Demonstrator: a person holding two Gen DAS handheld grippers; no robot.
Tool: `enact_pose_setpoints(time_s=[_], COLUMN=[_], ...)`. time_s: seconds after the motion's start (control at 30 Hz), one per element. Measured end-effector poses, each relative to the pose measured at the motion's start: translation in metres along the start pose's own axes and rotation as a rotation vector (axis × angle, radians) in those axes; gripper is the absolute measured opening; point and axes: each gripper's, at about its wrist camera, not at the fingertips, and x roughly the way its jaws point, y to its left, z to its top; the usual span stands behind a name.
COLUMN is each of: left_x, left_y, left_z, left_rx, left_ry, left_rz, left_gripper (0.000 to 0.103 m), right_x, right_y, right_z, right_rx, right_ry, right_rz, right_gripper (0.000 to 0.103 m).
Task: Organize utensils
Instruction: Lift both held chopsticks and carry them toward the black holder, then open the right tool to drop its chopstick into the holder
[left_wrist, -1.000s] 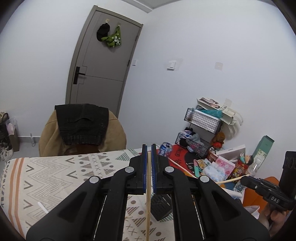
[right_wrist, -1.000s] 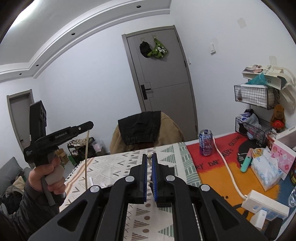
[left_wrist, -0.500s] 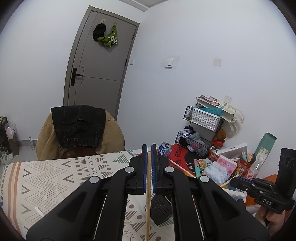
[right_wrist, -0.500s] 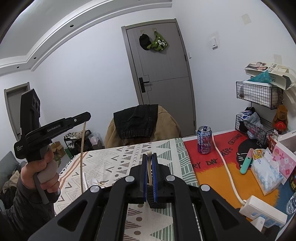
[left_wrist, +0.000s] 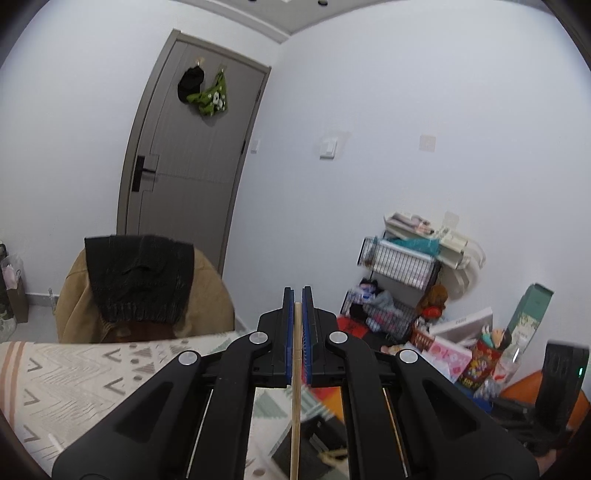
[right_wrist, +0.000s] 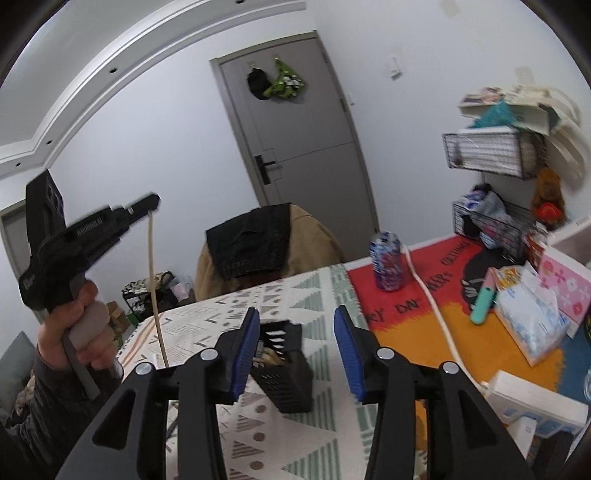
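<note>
Indoors, patterned tablecloth (right_wrist: 295, 295), grey door (right_wrist: 306, 122), white walls (left_wrist: 406, 110)

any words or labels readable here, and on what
"DAY": black letters on the red and orange mat, partly hidden by the white cable.
Other words on the mat: blurred, unreadable.
Soda can label: unreadable.
White lettering on the left claw's body: blurred.
Boxes at right: too small.

A black utensil basket (right_wrist: 284, 373) stands directly ahead of the right hand-held gripper (right_wrist: 295, 354), while patterned worktop (right_wrist: 207, 325) lies bare beyond it, up to a draped chair (right_wrist: 258, 240).
</note>
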Motion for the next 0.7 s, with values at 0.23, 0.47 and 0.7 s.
enact_pose_setpoints(time_s=[0.23, 0.47, 0.7], left_x=[0.023, 0.036, 0.051], left_y=[-0.016, -0.021, -0.029], left_z=[-0.005, -0.013, -0.023], left_rx=[0.011, 0.0, -0.005], left_ry=[-0.086, -0.152, -0.18], left_rz=[0.007, -0.007, -0.031], left_gripper=[0.005, 0.005, 0.005], right_x=[0.006, 0.021, 0.031], right_y=[-0.032, -0.042, -0.044], right_z=[-0.021, -0.04, -0.052], right_rx=[0.054, 0.068, 0.074], right_ry=[0.045, 0.098, 0.132], right_rz=[-0.041, -0.047, -0.044], right_gripper=[0.046, 0.048, 0.048])
